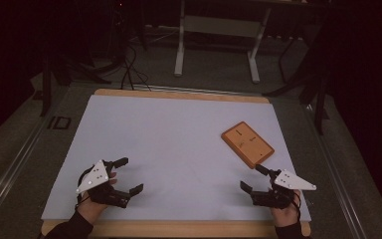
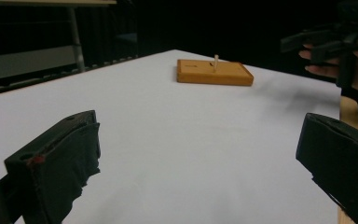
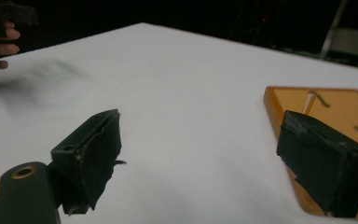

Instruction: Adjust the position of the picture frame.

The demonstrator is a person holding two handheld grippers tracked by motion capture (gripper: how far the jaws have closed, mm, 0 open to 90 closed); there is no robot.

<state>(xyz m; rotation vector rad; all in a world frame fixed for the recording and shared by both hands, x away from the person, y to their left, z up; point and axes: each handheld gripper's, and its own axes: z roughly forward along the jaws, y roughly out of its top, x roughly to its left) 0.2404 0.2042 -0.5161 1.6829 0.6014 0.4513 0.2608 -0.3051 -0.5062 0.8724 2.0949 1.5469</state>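
Note:
An orange wooden block (image 1: 247, 143) lies flat on the right half of the white table (image 1: 179, 149). In the left gripper view the block (image 2: 214, 72) carries a thin upright peg (image 2: 216, 62). My left gripper (image 1: 128, 175) rests at the near left, jaws wide apart with nothing between them. At the near right my right gripper (image 1: 253, 178) is open too, empty, its far jaw close beside the block's near corner. In the right gripper view the block (image 3: 328, 109) lies just behind the right jaw.
The white surface has a wooden border (image 1: 179, 229) along its near edge. Beyond the far edge stand a white frame's legs (image 1: 180, 45) and cables (image 1: 129, 64) on a dark floor.

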